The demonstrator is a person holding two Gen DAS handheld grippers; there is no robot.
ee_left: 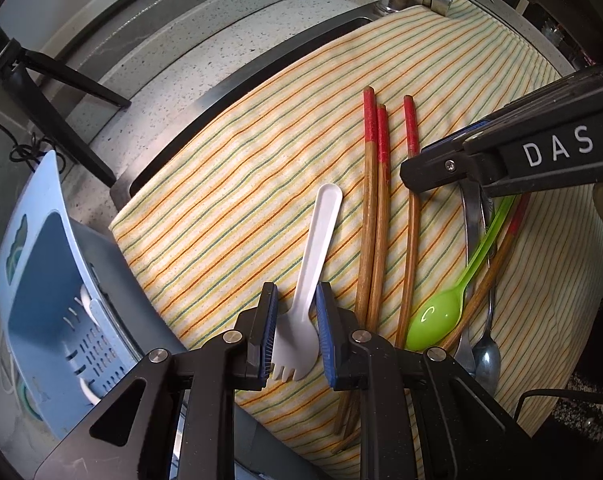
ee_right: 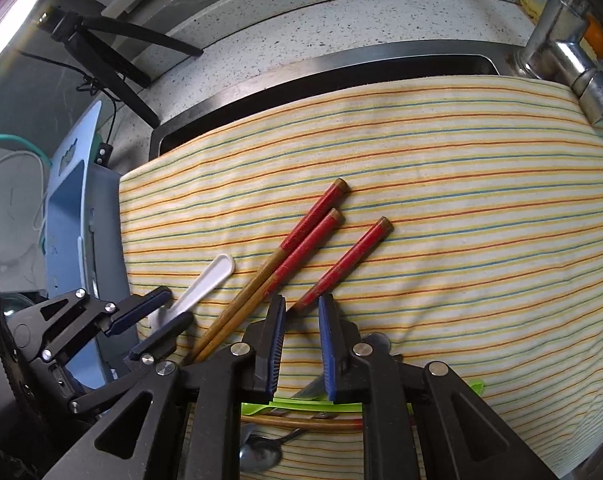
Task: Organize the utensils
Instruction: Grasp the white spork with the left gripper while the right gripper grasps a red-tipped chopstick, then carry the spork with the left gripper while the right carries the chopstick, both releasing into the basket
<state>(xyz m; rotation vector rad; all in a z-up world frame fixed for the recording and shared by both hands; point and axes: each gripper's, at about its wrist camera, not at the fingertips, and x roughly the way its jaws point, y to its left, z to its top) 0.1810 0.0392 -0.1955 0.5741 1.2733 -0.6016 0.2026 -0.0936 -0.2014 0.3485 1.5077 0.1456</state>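
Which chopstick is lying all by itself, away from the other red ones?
The red-tipped chopstick on the right. A gap of striped cloth separates it from the other two chopsticks, which lie touching side by side.

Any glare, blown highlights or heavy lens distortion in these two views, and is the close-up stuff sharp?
Left wrist: strong fisheye bend in the striped cloth, dark corners; small specular spot on the green spoon; white spork between the left tongs is sharp. Right wrist: blown-out window light at top left, bright glare on the faucet, cloth stripes bow; right tongs sharp.
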